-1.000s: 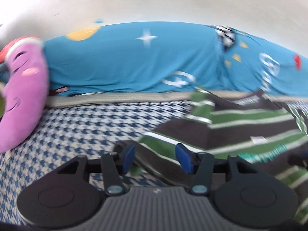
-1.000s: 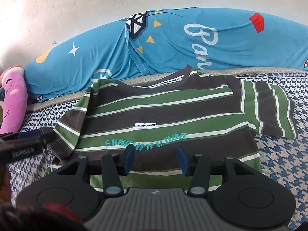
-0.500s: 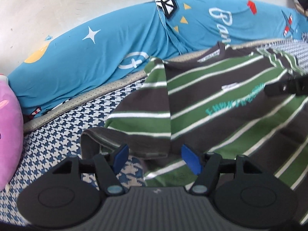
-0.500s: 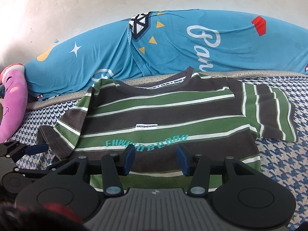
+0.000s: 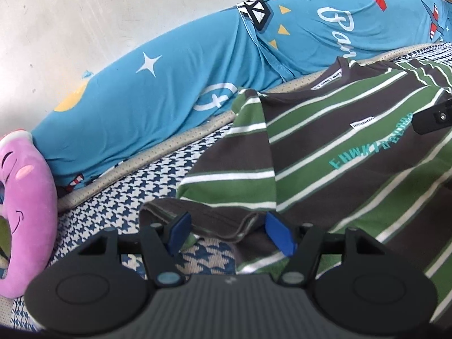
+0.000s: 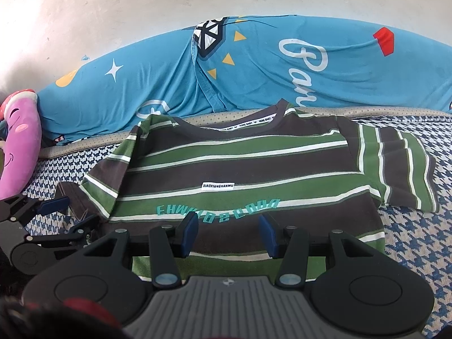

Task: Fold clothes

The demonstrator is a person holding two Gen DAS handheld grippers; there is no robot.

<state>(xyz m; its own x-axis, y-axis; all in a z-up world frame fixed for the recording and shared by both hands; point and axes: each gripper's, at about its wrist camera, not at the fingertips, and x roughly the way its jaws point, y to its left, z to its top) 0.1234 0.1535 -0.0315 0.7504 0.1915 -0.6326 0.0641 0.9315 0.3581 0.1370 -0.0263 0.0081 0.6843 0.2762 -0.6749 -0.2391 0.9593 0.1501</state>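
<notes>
The striped T-shirt (image 6: 243, 169) is spread flat on the houndstooth bed (image 6: 418, 243), collar toward the blue bolster (image 6: 254, 67). Its sleeve (image 5: 214, 214) lies between the left tool's (image 5: 228, 233) jaws, which have just been closing, untouched. The right tool (image 6: 228, 231) is held half-open above the hem, empty.

I'm looking at the houndstooth bed cover (image 6: 418, 243): the striped T-shirt (image 6: 240, 169) lies flat on it, a blue quilt (image 6: 254, 70) behind, a pink plush (image 6: 17, 147) far left.
</notes>
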